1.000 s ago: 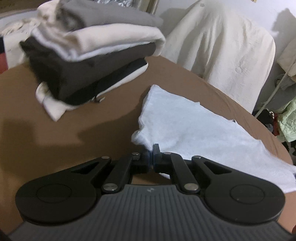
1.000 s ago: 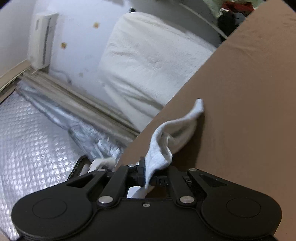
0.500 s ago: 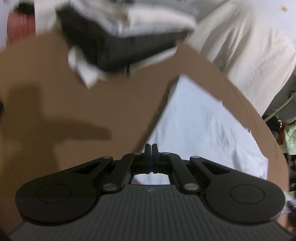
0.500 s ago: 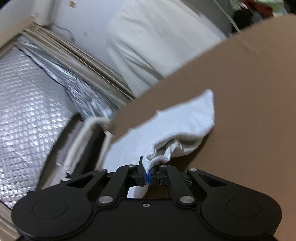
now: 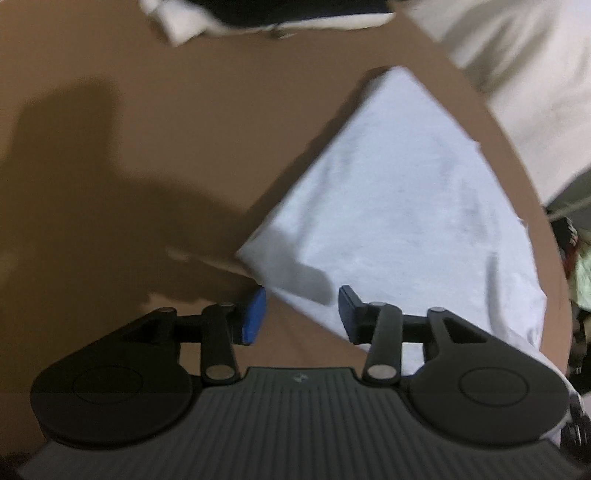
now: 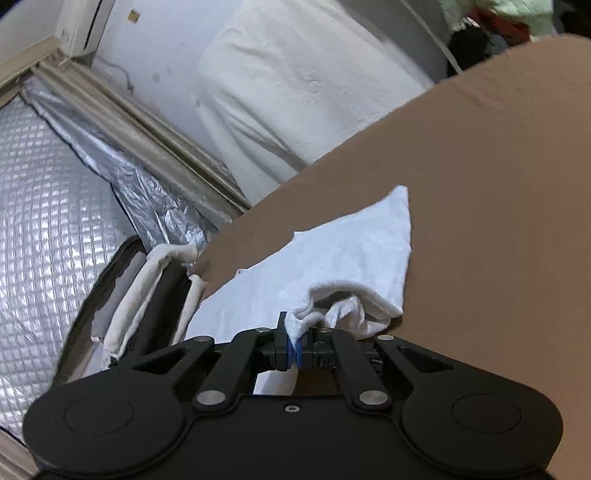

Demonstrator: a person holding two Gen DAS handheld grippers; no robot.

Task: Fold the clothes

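Left wrist view: the left gripper (image 5: 298,314) is pointing down at the brown table (image 5: 147,155), its jaws having just been opening; they are standing moderately apart with nothing pinched, the near edge of the white garment (image 5: 399,206) lying under the gap. A stack of folded clothes (image 5: 280,14) is sitting on the table beyond the garment.

Right wrist view: the right gripper (image 6: 300,345) is clamping a bunched fold of the white garment (image 6: 332,258), which is spreading flat across the table (image 6: 498,184) ahead of the gripper. A white-draped chair (image 6: 295,81) is standing past the table's edge.
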